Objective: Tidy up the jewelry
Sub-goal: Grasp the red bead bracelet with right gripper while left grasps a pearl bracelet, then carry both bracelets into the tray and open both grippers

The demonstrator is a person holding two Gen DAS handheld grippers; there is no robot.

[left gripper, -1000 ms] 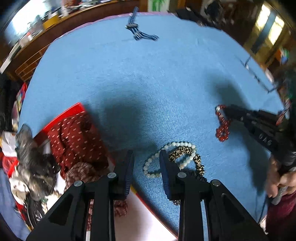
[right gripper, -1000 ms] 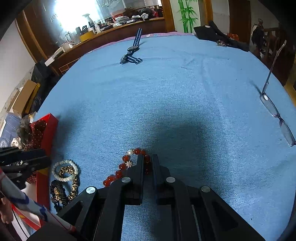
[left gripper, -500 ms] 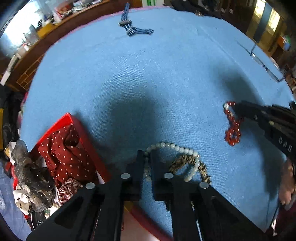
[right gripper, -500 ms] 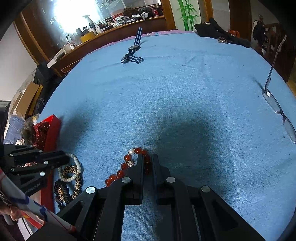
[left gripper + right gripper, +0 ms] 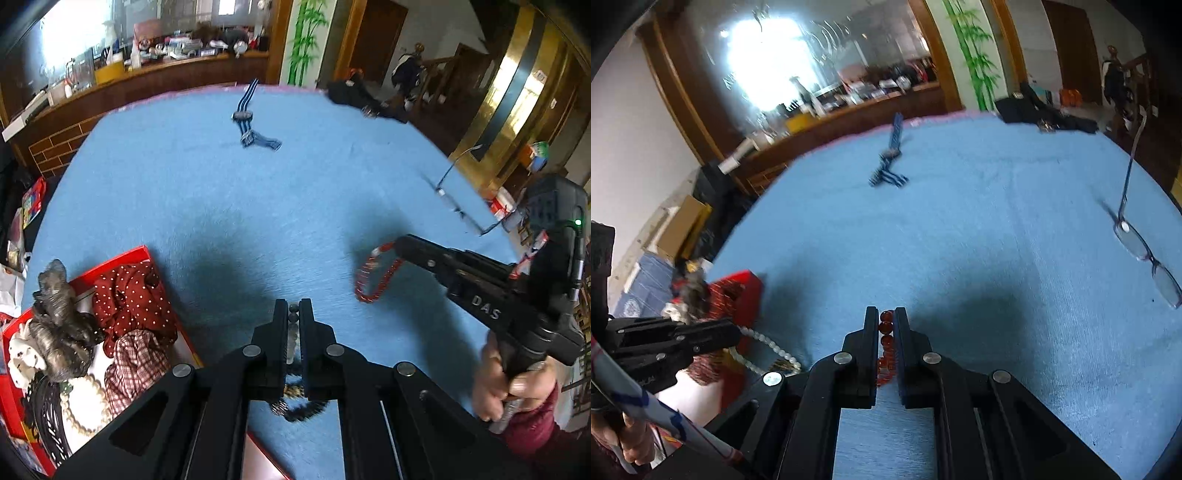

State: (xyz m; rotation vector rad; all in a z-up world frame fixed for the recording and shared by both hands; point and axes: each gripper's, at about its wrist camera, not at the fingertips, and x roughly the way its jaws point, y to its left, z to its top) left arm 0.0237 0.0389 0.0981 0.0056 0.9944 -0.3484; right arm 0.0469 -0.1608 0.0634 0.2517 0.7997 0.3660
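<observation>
My left gripper (image 5: 293, 308) is shut on a white bead bracelet (image 5: 293, 332) and holds it lifted over the blue cloth; the bracelet also shows hanging from it in the right wrist view (image 5: 768, 345). A leopard-pattern bracelet (image 5: 295, 406) hangs or lies just below, partly hidden. My right gripper (image 5: 886, 314) is shut on a red bead bracelet (image 5: 885, 343), raised off the cloth; from the left wrist view the red bracelet (image 5: 373, 275) dangles from its tip. A red box (image 5: 146, 254) with scarves and beads stands at the left.
A blue striped watch (image 5: 247, 123) lies at the far middle of the blue table cloth (image 5: 258, 206). Glasses (image 5: 1145, 251) lie at the right. A black item (image 5: 362, 99) lies at the far edge. A wooden counter stands behind.
The left gripper shut on the white bead bracelet and lifted it. The right gripper lifted the red bracelet off the cloth. Both views tilted up.
</observation>
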